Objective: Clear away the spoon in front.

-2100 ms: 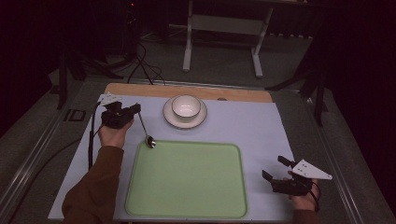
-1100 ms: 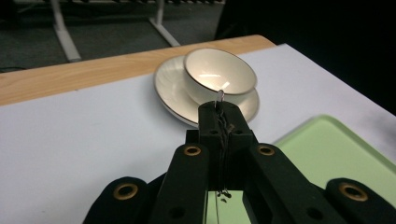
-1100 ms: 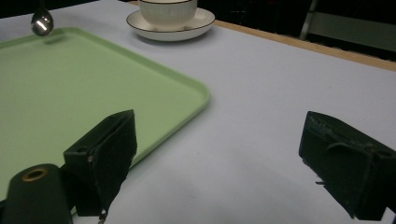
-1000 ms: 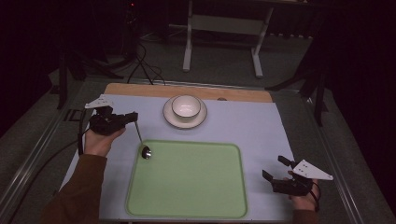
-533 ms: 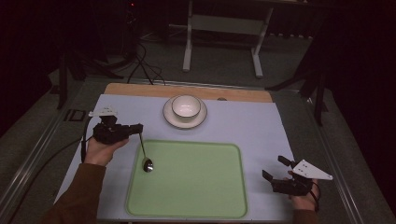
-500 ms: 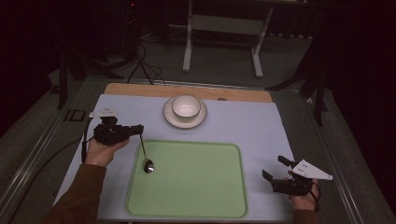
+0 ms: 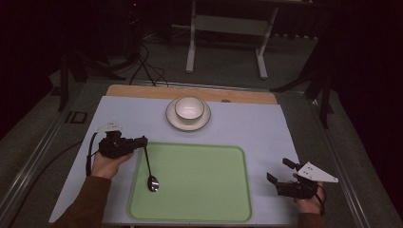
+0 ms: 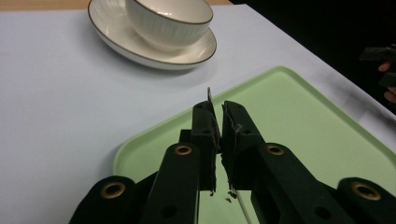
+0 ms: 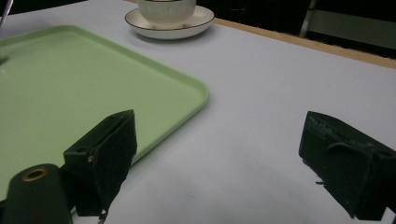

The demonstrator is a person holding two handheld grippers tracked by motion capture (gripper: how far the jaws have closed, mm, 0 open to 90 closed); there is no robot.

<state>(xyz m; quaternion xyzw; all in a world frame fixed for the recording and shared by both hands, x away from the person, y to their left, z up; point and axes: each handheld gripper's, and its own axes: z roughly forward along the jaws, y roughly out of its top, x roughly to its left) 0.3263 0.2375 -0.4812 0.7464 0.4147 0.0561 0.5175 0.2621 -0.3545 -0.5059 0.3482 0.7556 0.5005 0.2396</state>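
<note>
Carried onto the tray [image 7: 199, 190], the spoon [image 7: 150, 171] hangs from clenched left tongs [image 7: 141, 141], bowl seemingly touching it; right tongs [image 7: 278, 173] released.

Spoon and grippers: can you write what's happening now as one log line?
left gripper: shut on spoon, bowl end over green tray | right gripper: open, holding nothing, on table | cup on saucer

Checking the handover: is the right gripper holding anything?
No. In the right gripper view the right gripper has its jaws wide apart over bare table, with nothing between them.
</note>
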